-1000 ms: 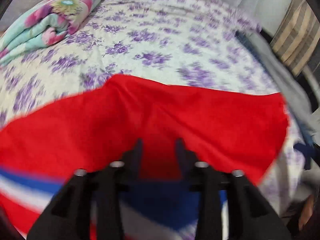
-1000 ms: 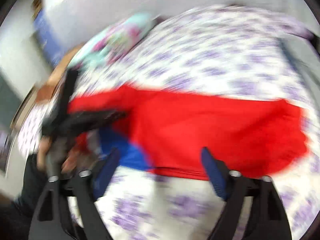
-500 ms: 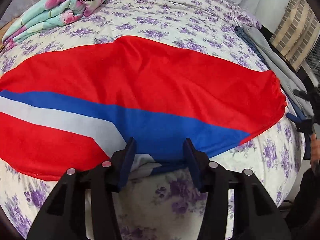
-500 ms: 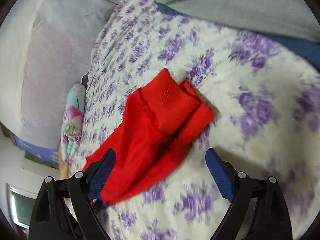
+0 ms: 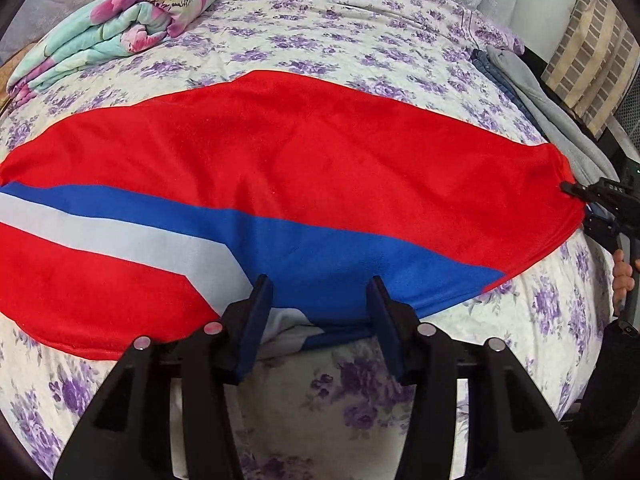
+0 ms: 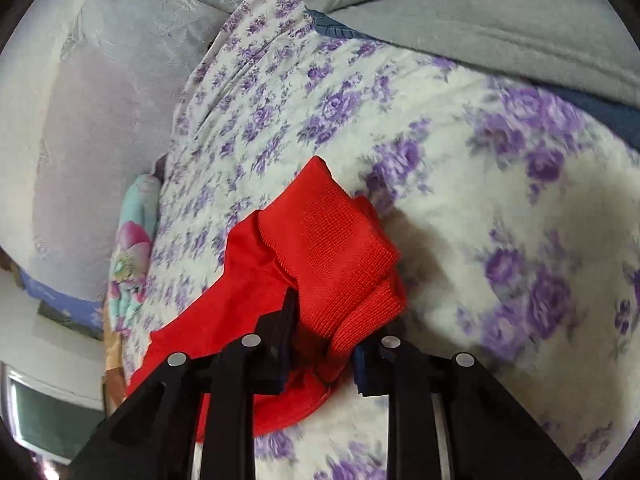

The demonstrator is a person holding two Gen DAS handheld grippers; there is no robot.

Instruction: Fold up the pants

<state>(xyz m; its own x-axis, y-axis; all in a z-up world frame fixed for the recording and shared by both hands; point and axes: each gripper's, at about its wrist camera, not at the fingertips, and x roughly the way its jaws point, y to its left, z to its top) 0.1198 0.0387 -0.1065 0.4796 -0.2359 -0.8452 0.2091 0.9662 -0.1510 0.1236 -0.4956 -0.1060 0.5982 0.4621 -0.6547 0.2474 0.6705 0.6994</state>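
The pants (image 5: 280, 168) lie spread flat across the middle of the bed (image 5: 360, 40), one leg laid over the other, their near edge towards the bed's front edge and the ribbed cuffs (image 6: 340, 248) at its right side.

My right gripper (image 6: 324, 344) is clenched on the cuffs. My left gripper (image 5: 320, 312) stands released, its fingers straddling the near edge of the pants where a blue and white flap sticks out.

Risk: the cuffs are two stacked layers. If I lift with a shallow bite, I judge the lower layer may slip free and the fold go askew.

Risk: closing the left gripper low may catch the bedsheet as well.

A folded floral quilt (image 5: 120, 24) occupies the far left corner. Grey and blue garments (image 5: 540, 92) line the right edge, just beside the cuffs; nothing lies on the pants.
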